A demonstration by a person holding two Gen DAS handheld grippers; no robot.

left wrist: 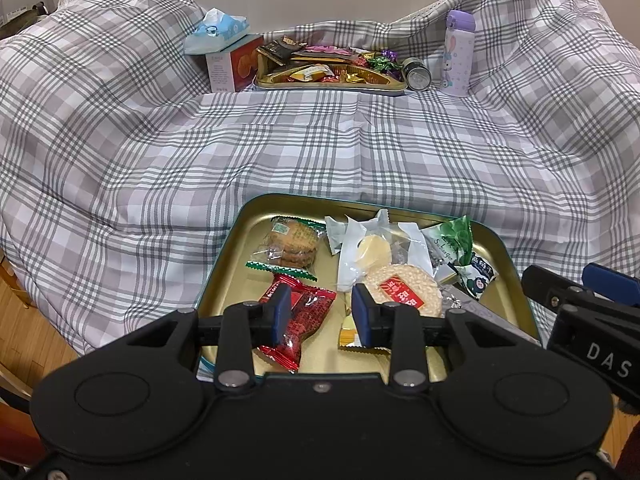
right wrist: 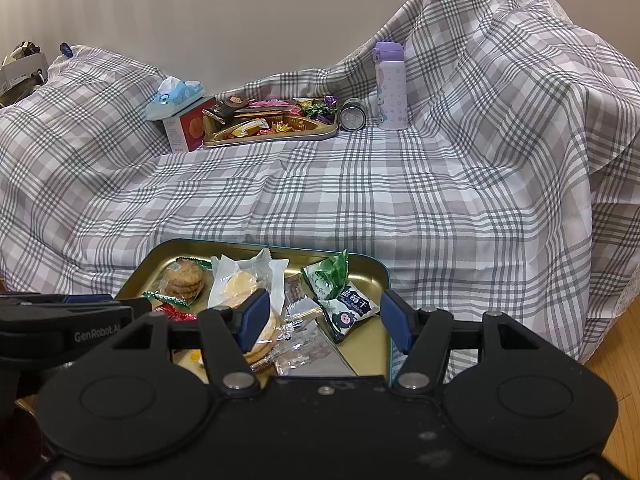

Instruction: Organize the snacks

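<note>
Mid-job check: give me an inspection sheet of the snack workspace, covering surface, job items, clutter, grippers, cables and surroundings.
Surface: plaid cloth draped over the work area, wrinkled, heaped high at both sides.
Job's things: near tray holds wrapped snacks, among them a cookie pack, a red packet, a round rice cracker and a green-and-white pouch. Far tray is piled with candies.
Clutter: tissue pack on a small box, a can on its side, an upright purple bottle.
Grippers: left gripper and right gripper hover over the near tray, jaws apart, nothing held.
Cables: nothing seen.
Surroundings: plain wall behind, wood floor at the edges.
</note>
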